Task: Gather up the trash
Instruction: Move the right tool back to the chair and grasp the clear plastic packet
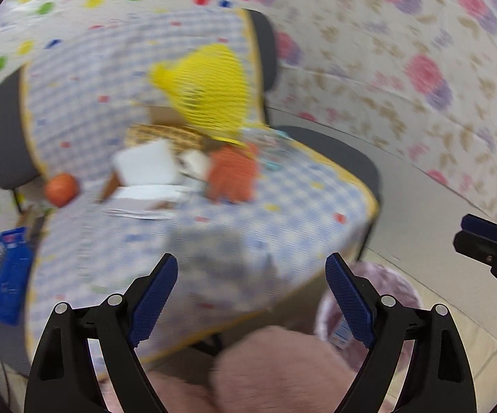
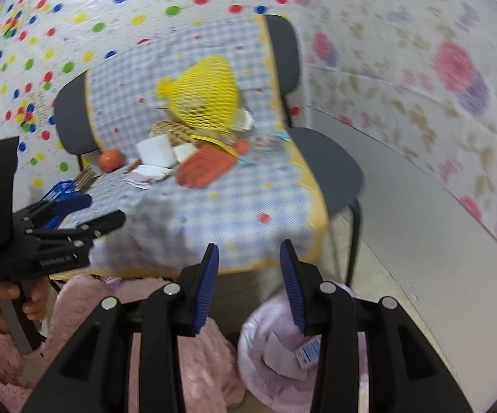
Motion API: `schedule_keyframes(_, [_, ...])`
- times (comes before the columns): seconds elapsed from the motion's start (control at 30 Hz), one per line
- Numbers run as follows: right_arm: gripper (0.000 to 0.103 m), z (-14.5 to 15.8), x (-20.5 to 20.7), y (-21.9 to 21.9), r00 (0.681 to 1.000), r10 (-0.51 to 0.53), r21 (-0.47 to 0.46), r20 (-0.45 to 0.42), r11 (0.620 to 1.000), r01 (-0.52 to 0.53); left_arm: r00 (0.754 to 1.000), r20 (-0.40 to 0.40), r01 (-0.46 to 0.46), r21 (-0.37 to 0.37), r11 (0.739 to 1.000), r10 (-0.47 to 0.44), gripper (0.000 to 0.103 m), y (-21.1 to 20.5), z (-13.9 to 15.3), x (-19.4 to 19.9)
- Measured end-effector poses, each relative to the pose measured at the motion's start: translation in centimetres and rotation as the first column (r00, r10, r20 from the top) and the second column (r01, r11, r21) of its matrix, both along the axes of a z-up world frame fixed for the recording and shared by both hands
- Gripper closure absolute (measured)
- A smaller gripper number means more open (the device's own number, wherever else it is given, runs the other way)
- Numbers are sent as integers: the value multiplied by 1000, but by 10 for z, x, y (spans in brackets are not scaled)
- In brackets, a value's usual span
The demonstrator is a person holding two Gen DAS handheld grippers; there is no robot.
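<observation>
A pile of trash lies on chairs draped with a blue checked cloth (image 2: 234, 206): a yellow net bag (image 2: 202, 98), an orange net sleeve (image 2: 203, 167), white cups and paper scraps (image 2: 155, 153), and an orange fruit (image 2: 111, 160). The pile also shows in the left wrist view, with the yellow net (image 1: 210, 86) and the orange net (image 1: 233, 177). A bin with a pink liner (image 2: 282, 354) stands on the floor below, with paper inside. My left gripper (image 1: 251, 296) is open and empty over the cloth's front edge. My right gripper (image 2: 248, 282) is open and empty above the bin.
A blue basket (image 2: 61, 189) sits at the left of the chairs, and it also shows in the left wrist view (image 1: 2, 272). Patterned sheets cover the walls behind. My pink-sleeved lap (image 2: 186, 361) is below the grippers. The chair legs (image 2: 353, 237) stand beside the bin.
</observation>
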State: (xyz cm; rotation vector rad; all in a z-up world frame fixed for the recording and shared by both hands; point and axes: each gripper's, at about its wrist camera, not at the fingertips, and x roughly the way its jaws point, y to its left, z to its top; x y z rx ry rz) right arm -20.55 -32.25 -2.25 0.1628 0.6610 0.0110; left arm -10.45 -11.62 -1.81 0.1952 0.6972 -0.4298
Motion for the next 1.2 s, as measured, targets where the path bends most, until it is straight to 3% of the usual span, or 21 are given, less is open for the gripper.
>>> schedule_keyframes(0.27, [66, 10, 56, 35, 996, 88, -26, 3, 996, -88, 981, 55, -186, 8, 983, 185, 16, 73, 34, 29])
schedule_keyframes(0.4, [53, 11, 81, 42, 995, 102, -34, 0, 994, -102, 962, 79, -262, 21, 965, 260, 16, 98, 47, 47])
schedule_keyframes(0.63, [46, 8, 127, 34, 997, 75, -75, -2, 994, -75, 944, 108, -317, 34, 948, 312, 16, 114, 58, 82])
schedule_keyframes(0.8, [46, -14, 180, 20, 999, 30, -116, -39, 993, -34, 949, 90, -309, 66, 949, 303, 16, 101, 34, 119])
schedule_keyframes(0.93, [46, -38, 225, 18, 997, 1, -189, -81, 982, -16, 954, 30, -301, 86, 950, 299, 16, 86, -3, 150])
schedule_keyframes(1.2, [46, -74, 284, 20, 989, -39, -322, -140, 947, -8, 961, -21, -274, 66, 960, 276, 16, 71, -36, 178])
